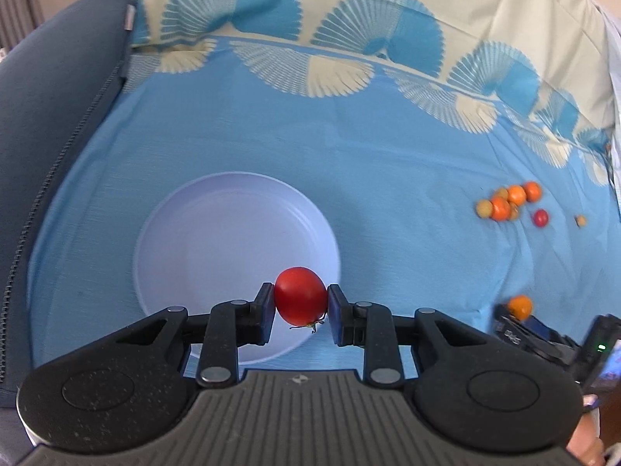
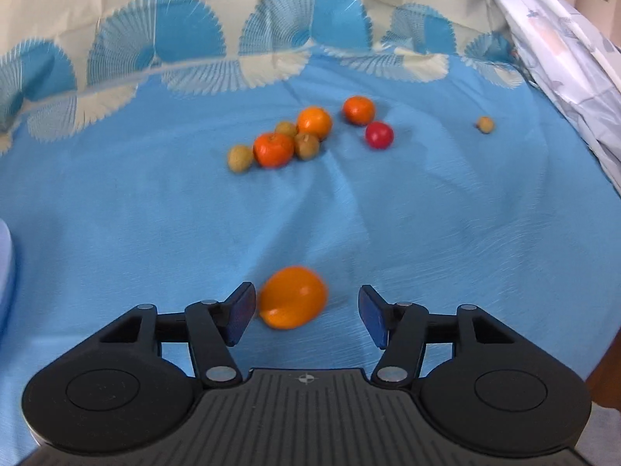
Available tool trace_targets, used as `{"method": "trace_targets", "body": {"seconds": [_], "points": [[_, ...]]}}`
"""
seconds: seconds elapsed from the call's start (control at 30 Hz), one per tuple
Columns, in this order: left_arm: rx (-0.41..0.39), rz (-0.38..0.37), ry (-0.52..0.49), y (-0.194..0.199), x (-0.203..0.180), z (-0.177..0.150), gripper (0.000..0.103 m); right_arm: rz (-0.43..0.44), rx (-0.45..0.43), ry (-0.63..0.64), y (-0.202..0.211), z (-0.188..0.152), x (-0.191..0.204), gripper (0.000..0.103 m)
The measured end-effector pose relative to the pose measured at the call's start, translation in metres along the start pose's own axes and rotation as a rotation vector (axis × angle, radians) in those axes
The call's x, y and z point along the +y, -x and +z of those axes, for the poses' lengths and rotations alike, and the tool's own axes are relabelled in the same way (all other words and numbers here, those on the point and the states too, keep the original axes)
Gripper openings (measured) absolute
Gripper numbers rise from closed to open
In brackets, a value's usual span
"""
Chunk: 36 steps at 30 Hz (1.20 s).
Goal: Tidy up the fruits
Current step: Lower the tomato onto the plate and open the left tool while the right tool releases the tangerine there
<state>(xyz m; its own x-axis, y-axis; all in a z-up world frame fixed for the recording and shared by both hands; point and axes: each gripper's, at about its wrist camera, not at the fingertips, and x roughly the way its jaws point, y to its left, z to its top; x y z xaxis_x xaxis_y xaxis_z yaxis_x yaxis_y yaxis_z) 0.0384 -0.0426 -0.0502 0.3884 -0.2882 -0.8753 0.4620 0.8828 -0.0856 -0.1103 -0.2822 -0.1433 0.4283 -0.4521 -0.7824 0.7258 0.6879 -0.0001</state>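
My left gripper (image 1: 300,312) is shut on a red tomato (image 1: 299,296) and holds it over the near right rim of a pale lavender plate (image 1: 217,233). My right gripper (image 2: 306,316) is open, its jaws wide apart around an orange mandarin (image 2: 293,297) that touches the left pad and looks blurred. That mandarin (image 1: 520,306) and the right gripper also show at the right of the left wrist view. A cluster of mandarins (image 2: 314,121), small brownish fruits (image 2: 307,145) and a second red tomato (image 2: 379,134) lies farther back on the blue cloth.
A blue cloth (image 2: 155,233) with a fan-pattern border covers the surface. A lone small brownish fruit (image 2: 485,124) lies at the far right. A dark grey cushion (image 1: 58,116) borders the left, a pale patterned fabric (image 2: 562,58) the right. The plate's edge (image 2: 6,256) shows at the left.
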Motion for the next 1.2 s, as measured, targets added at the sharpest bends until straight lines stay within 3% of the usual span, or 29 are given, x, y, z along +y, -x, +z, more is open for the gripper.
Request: {"method": "trace_targets", "body": {"seconds": [0.27,0.3,0.37,0.5,0.6,0.8,0.93,1.2], "points": [[0.039,-0.007,-0.026,-0.014,-0.017,-0.005,0.032,0.017,-0.07,0.01,-0.006,-0.005,-0.004,0.065],[0.042,-0.007,-0.029,-0.015,-0.018,-0.005,0.032,0.013,-0.075,0.017,-0.007,-0.005,-0.003,0.063],[0.044,-0.006,-0.034,-0.015,-0.019,-0.006,0.032,0.022,-0.089,0.065,-0.005,-0.008,0.002,0.046],[0.039,-0.01,-0.022,-0.012,-0.018,-0.005,0.031,0.002,-0.11,0.161,0.004,-0.011,0.014,0.043],[0.013,-0.004,-0.013,-0.005,-0.012,-0.002,0.032,0.04,-0.127,0.192,0.022,-0.005,0.023,0.043],[-0.045,0.052,0.032,0.01,0.021,0.009,0.032,0.277,-0.196,0.271,0.085,0.011,0.08,0.043],[-0.028,0.097,0.054,0.003,0.051,0.014,0.031,0.428,-0.228,0.393,0.108,0.009,0.136,0.043],[0.041,0.175,0.069,-0.04,0.086,0.018,0.032,0.49,-0.155,0.575,0.093,-0.004,0.205,0.043]]}}
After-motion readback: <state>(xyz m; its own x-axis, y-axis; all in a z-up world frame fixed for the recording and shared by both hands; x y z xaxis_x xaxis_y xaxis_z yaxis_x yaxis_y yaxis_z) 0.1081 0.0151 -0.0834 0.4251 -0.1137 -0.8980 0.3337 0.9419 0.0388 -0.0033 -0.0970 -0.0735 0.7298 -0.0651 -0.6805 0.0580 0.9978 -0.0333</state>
